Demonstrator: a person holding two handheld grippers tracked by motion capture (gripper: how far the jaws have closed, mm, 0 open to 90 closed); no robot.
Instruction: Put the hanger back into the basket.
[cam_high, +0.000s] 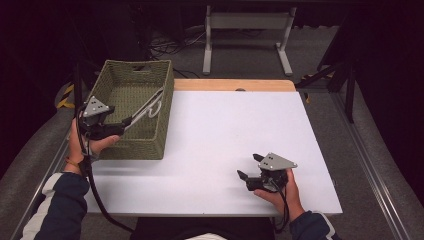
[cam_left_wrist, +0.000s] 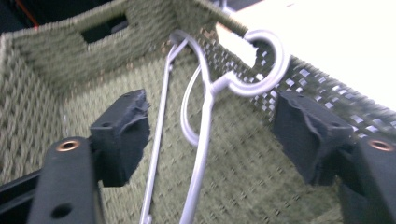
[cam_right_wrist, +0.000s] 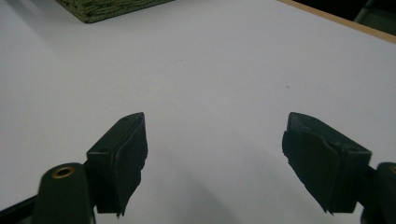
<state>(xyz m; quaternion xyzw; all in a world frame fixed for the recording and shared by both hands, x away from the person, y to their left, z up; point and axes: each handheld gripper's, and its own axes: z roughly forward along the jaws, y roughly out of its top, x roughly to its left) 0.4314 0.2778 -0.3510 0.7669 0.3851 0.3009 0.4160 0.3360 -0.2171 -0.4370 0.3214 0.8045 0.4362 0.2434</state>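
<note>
At the near right, the right gripper (cam_high: 251, 167) is held over the white desk (cam_high: 225, 135), its fingers (cam_right_wrist: 119, 158) spread with nothing between them. Farther left, the left gripper (cam_high: 129, 120) is reached into the green woven basket (cam_high: 165, 107), its fingers (cam_left_wrist: 122, 135) released and parted around a hanger (cam_left_wrist: 205, 116) without pressing it. A clean withdrawal would best be made straight back, so the hook is not snagged. The hanger is seen as pale grey wire, leaned inside the basket against its right wall.
</note>
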